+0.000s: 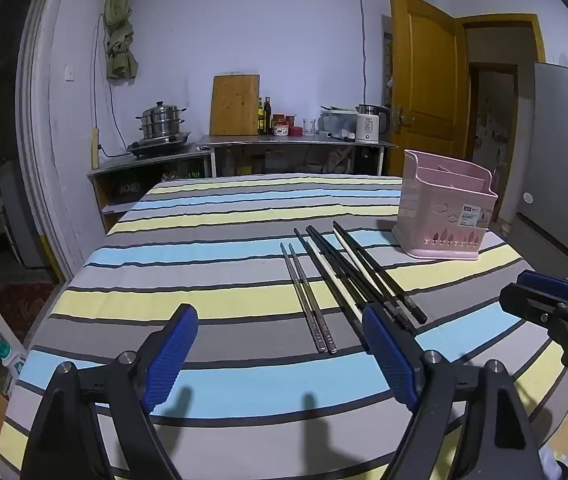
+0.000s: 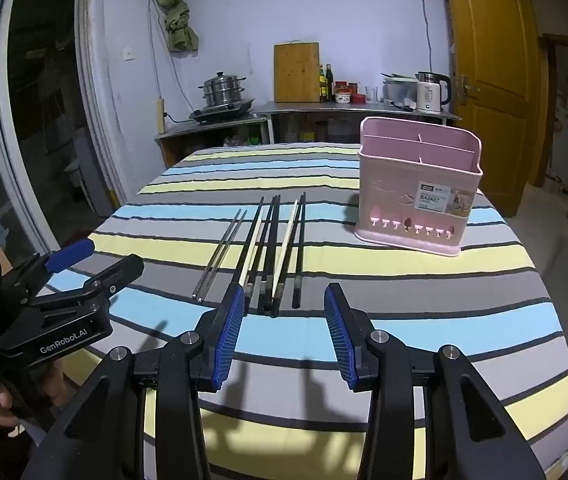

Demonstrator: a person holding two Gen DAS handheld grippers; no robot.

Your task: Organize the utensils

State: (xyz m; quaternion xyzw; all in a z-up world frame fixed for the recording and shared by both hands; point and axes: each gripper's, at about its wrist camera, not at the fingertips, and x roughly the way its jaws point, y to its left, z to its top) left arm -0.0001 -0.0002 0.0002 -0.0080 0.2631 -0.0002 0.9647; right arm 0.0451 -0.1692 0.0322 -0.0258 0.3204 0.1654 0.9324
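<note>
Several chopsticks lie side by side on the striped tablecloth (image 2: 324,264): a steel pair (image 2: 219,254), black ones (image 2: 267,248) and cream ones (image 2: 286,240). In the left wrist view the steel pair (image 1: 308,298) lies left of the black ones (image 1: 368,268). A pink divided utensil basket (image 2: 418,188) stands upright at the right, also in the left wrist view (image 1: 446,210). My left gripper (image 1: 279,354) is open and empty, just short of the chopsticks' near ends. My right gripper (image 2: 284,320) is open and empty, in front of the black and cream chopsticks.
The left gripper shows at the left of the right wrist view (image 2: 63,300), the right gripper at the right of the left wrist view (image 1: 544,304). A counter behind the table holds a steamer pot (image 2: 223,88), cutting board (image 2: 296,72) and kettle (image 2: 430,92).
</note>
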